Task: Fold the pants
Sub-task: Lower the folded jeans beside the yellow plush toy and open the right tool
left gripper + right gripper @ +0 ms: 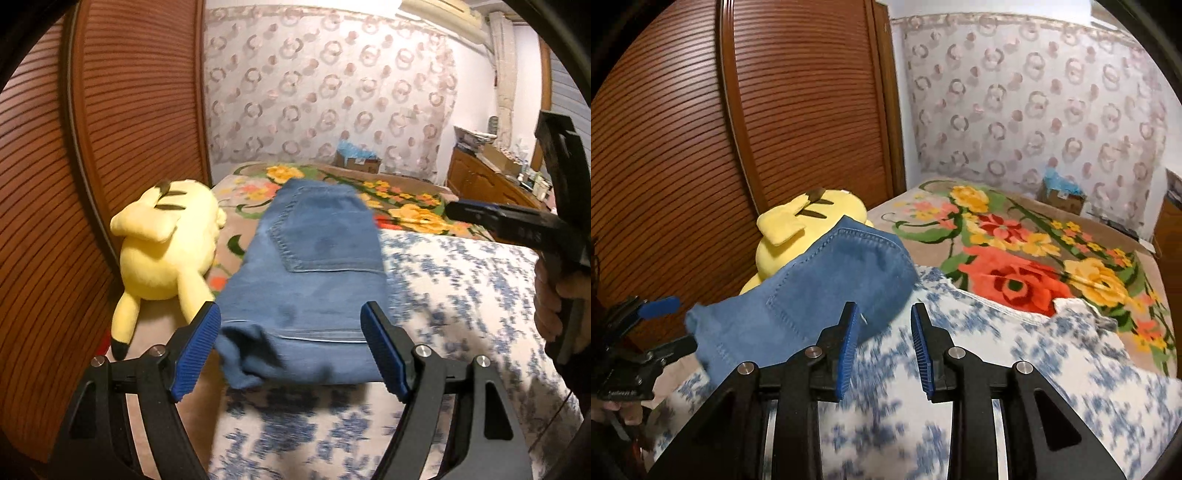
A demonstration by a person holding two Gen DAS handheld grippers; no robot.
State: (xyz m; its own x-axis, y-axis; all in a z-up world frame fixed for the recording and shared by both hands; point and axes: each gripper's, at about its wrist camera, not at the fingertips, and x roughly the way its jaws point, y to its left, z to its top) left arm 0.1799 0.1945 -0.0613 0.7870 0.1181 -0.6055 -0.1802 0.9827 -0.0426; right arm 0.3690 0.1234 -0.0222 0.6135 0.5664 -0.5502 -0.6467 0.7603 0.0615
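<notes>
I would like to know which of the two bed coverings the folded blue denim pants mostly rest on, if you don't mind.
The folded blue denim pants lie mostly on the white blanket with blue flower print, the nearer covering; the beige blanket with large orange and yellow flowers lies beyond it.

I see a bed (1145, 258) covered by a floral blanket (1015, 266), with a white-and-blue patterned cloth (461, 288) spread over its near part. On it lie folded blue jeans (306, 266), just beside a yellow plush toy (166, 240). A cardboard box (356, 160) shows at the far edge.
</notes>
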